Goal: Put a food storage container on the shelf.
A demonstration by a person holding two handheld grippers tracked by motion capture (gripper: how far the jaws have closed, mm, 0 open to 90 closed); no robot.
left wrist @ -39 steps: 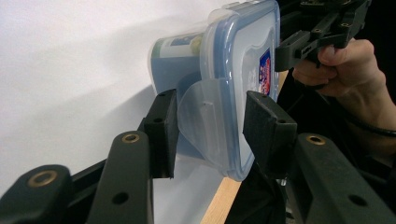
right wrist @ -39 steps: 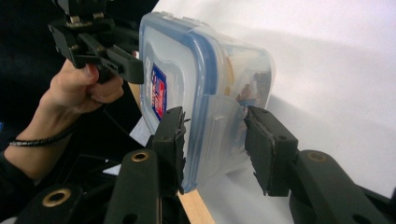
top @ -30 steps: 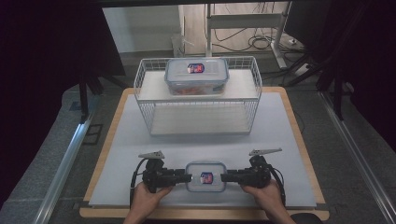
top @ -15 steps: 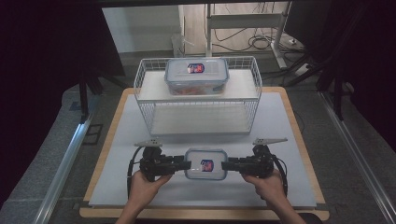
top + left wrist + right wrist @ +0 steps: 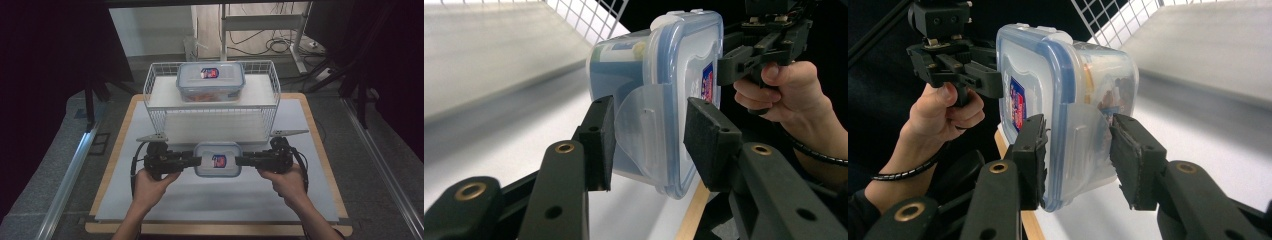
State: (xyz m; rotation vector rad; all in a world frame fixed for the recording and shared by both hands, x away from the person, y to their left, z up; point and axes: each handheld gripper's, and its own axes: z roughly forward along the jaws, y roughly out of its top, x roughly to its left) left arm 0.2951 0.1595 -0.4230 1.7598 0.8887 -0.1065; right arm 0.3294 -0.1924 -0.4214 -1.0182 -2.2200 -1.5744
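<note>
A clear food container (image 5: 217, 159) with a blue-rimmed lid and a small label hangs between my two grippers, in front of the wire rack. My left gripper (image 5: 197, 161) is shut on its left end and my right gripper (image 5: 238, 161) on its right end. In the left gripper view the container (image 5: 659, 75) stands on edge, and the left gripper (image 5: 649, 137) clamps it at its latch flap. The right gripper view shows the container (image 5: 1063, 70) held the same way in the right gripper (image 5: 1077, 150), with food inside.
A white wire rack (image 5: 150, 95) stands at the back of the table. A second, similar container (image 5: 210, 81) sits on its upper shelf, and its lower shelf is bare. A white mat (image 5: 210, 200) covers the wooden board (image 5: 115, 150).
Both grippers and the container between them have moved away from the table's front edge toward the wire rack. The container on the rack has not moved.
</note>
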